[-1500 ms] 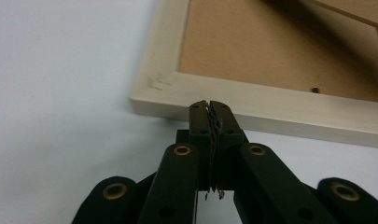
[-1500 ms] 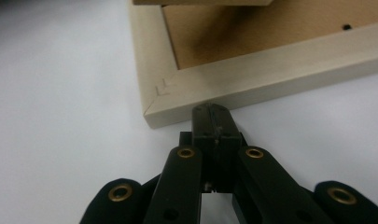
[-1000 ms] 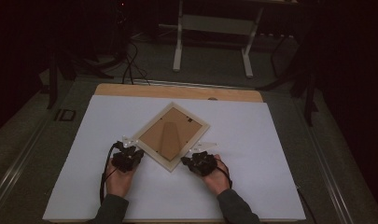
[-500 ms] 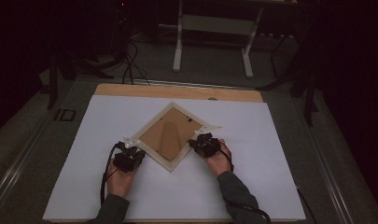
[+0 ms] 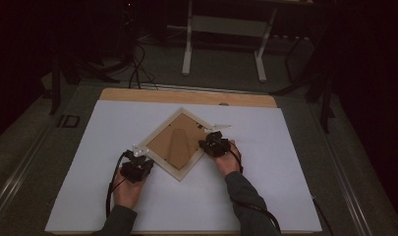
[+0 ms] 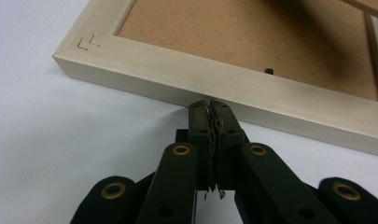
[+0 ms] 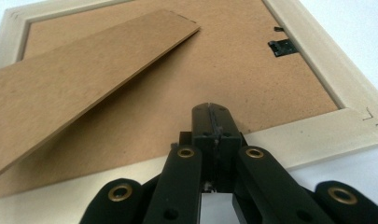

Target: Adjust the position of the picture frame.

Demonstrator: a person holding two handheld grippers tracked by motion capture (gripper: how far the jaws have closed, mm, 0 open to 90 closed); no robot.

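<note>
A pale wooden picture frame [image 5: 163, 163] lies face down on the white sheet, turned like a diamond, with its brown backing board [image 5: 173, 144] up. My left gripper [image 5: 142, 157] is shut with nothing between its jaws. In the left gripper view its tips [image 6: 209, 108] rest against the outer side of the frame's rail [image 6: 144, 70]. My right gripper [image 5: 205, 144] is also shut and empty. Its tips [image 7: 210, 111] reach over the frame's rail [image 7: 317, 128] onto the backing board [image 7: 214, 74]. The board's brown stand leg [image 7: 84, 79] slants up at the left of that view.
A black turn clip [image 7: 281, 47] sits on the backing near the frame's inner edge. The white sheet [image 5: 285, 172] covers a wooden table [image 5: 186, 96]. Metal stand legs [image 5: 188, 49] and cables [image 5: 137, 69] stand on the dark floor beyond.
My right gripper has moved away from the person, from the frame's near-right edge up toward its right corner. The left gripper and the frame have stayed put.
</note>
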